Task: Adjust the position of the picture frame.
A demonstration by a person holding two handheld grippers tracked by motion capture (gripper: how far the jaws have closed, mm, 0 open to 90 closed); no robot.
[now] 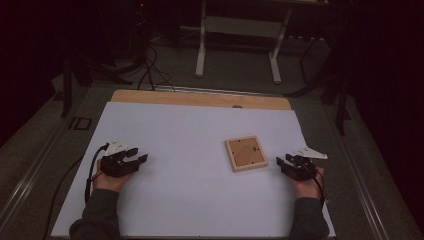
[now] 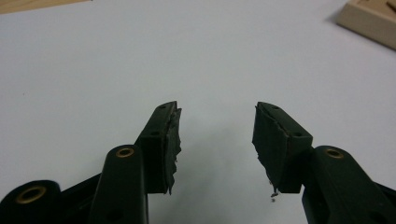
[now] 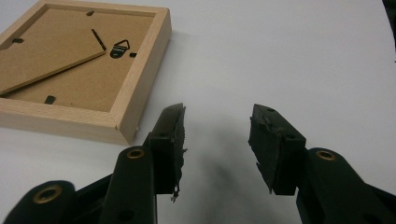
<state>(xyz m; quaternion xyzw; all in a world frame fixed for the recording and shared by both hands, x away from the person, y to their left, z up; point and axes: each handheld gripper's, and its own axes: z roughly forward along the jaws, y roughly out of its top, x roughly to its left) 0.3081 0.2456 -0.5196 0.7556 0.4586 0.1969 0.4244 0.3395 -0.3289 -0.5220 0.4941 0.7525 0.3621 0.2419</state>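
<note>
A small wooden picture frame [image 1: 245, 153] lies face down on the white sheet, its brown backboard and metal hanger up. In the right gripper view the picture frame [image 3: 79, 65] fills the upper left, its near corner just left of my jaws. My right gripper [image 1: 283, 161] rests to the right of the frame, open with nothing between its pads; the right gripper [image 3: 217, 121] shows bare sheet in its gap. My left gripper [image 1: 139, 154] sits far to the left, open and empty. In its own view the left gripper [image 2: 217, 119] points toward the frame's corner [image 2: 369, 18].
The white sheet [image 1: 190, 130] covers a wooden table [image 1: 200, 98]. Behind it stand a white desk frame [image 1: 240, 45], dark stand legs and floor cables [image 1: 150, 70]. A cable [image 1: 90, 175] trails from the left gripper.
</note>
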